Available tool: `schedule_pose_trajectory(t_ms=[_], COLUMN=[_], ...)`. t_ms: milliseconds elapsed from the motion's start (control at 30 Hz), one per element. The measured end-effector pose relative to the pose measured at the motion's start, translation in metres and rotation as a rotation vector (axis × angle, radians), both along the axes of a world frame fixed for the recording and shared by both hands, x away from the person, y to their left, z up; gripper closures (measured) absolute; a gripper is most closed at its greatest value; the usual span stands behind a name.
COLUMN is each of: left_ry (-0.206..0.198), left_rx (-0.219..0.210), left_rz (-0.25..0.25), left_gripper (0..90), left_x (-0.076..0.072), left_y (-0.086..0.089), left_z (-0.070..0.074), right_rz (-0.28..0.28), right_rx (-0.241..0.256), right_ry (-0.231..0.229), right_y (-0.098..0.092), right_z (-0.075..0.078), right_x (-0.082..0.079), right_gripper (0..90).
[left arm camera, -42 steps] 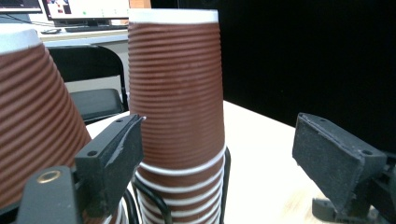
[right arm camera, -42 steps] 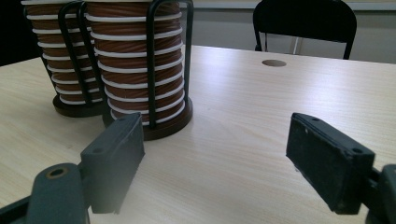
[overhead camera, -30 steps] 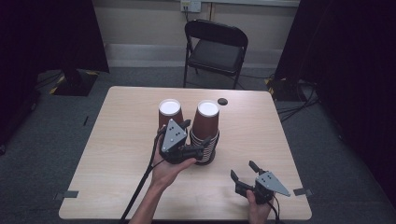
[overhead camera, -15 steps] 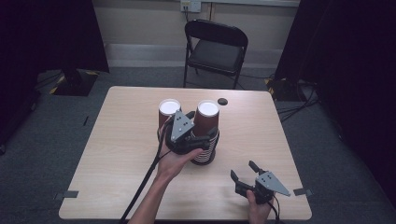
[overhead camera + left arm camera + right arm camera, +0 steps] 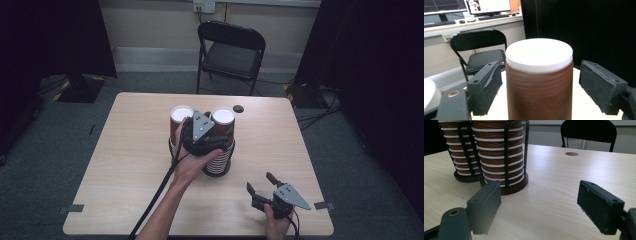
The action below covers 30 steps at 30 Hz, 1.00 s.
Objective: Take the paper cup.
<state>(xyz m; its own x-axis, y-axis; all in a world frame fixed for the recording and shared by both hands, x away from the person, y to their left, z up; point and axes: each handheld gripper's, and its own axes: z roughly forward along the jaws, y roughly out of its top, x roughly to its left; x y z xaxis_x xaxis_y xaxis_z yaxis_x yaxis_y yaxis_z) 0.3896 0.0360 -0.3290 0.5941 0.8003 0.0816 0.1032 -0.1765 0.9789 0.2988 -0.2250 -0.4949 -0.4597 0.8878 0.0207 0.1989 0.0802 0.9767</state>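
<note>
Near the front edge of the table (image 5: 125,210), toward its right corner, the right tongs (image 5: 262,186) are held low with the jaws spread wide and nothing between them. They have not been moved in the last second.

Farther in, at the middle of the table, the left tongs (image 5: 209,131) have been carried forward and to the right. They are now set around the top of the right cup stack (image 5: 539,82), with a jaw on each side. The jaws are open, and a small gap can be seen on both sides, so the top cup is not gripped yet. It is judged that the top cup is about to be pinched and lifted off.

The left cup stack (image 5: 181,114) stands just beside it.

In the high view, much of both stacks is covered by the hand (image 5: 192,165) and the left tongs. The wire holders (image 5: 506,150) are cut off at the top in the right gripper view. The small dark spot (image 5: 238,108) near the far edge cannot be made out.
</note>
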Motion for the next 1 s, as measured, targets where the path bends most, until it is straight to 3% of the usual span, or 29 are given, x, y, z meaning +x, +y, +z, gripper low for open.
schedule_pose_trajectory(t_ms=[167,333,400,533,567,1000], left_ry=[0.012,0.02,0.027,0.063,0.065,0.101], left_rx=[0.023,0.019,0.049,0.059,0.083,0.053], left_rz=[0.005,0.001,0.013,-0.005,0.014,0.003], left_gripper=[16.4,16.9,17.2,16.7,17.6,20.5], left_x=[0.007,0.014,0.017,0.022,0.022,0.028], left_y=[-0.009,-0.013,-0.015,-0.017,-0.019,-0.017], left_z=[0.004,0.003,0.002,-0.001,-0.004,-0.006], right_rz=[-0.001,-0.002,0.0,0.0,0.0,0.0], right_rx=[-0.001,-0.002,-0.003,-0.001,0.0,0.001], right_ry=[-0.002,-0.005,-0.006,-0.008,-0.007,-0.009], right_y=[0.0,0.0,0.0,0.0,0.0,0.0], right_z=[0.0,0.0,0.0,0.0,0.0,0.0], right_x=[0.0,0.0,0.0,-0.001,0.0,-0.001], right_gripper=[18.2,18.2,18.2,18.2,18.2,18.2])
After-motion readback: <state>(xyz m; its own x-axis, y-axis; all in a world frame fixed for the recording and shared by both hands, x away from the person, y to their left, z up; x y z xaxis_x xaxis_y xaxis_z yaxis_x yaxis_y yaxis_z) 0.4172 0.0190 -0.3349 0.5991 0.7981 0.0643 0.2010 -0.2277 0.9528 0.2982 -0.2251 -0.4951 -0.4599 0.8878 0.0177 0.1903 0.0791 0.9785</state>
